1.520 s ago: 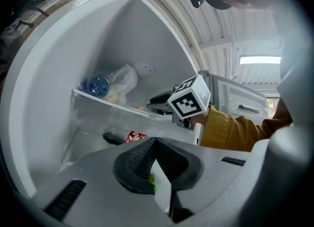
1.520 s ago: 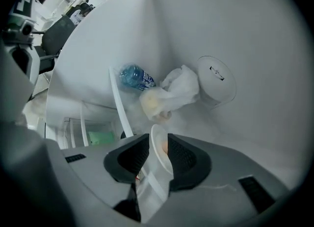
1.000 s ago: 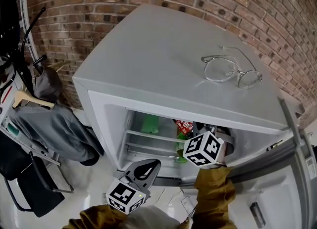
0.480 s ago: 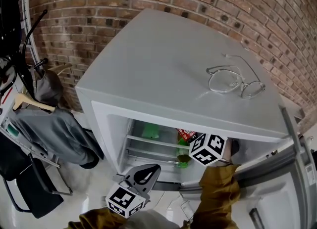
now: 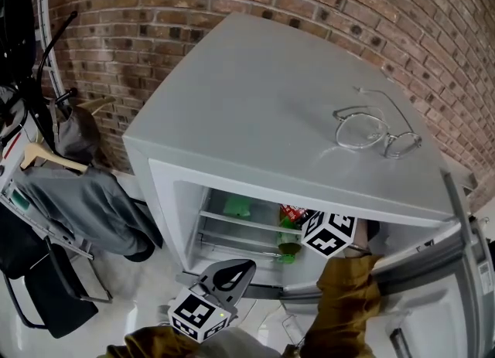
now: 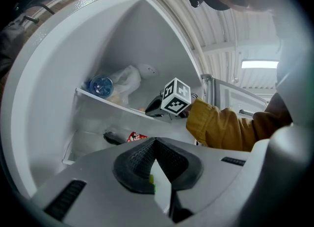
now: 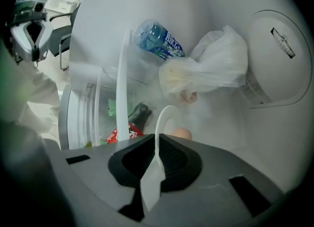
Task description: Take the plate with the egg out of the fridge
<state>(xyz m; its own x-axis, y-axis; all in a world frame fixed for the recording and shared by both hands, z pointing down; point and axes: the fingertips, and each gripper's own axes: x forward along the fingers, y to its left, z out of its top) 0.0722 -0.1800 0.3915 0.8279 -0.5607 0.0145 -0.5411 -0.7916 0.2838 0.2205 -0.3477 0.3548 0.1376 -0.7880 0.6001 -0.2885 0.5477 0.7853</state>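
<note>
Because the plate (image 7: 163,118) sits deep on the upper shelf (image 6: 110,102) of the open fridge (image 5: 255,93), the right hand-held gripper (image 7: 157,148) reaches well inside, jaws pinched on the plate's near rim, the thin white edge standing between them. Just beyond the jaws, on the plate, lies the egg (image 7: 181,134). Farther in are a plastic bag (image 7: 206,69) and a water bottle (image 7: 158,37); a cola bottle (image 7: 131,123) lies lower down. The left hand-held gripper (image 6: 156,145) hangs low outside the fridge, jaws drawn together on nothing, probably to leave the way out clear. A pair of glasses (image 5: 377,134) rests on the fridge top. The plate will likely need holding level so the egg does not roll.
</note>
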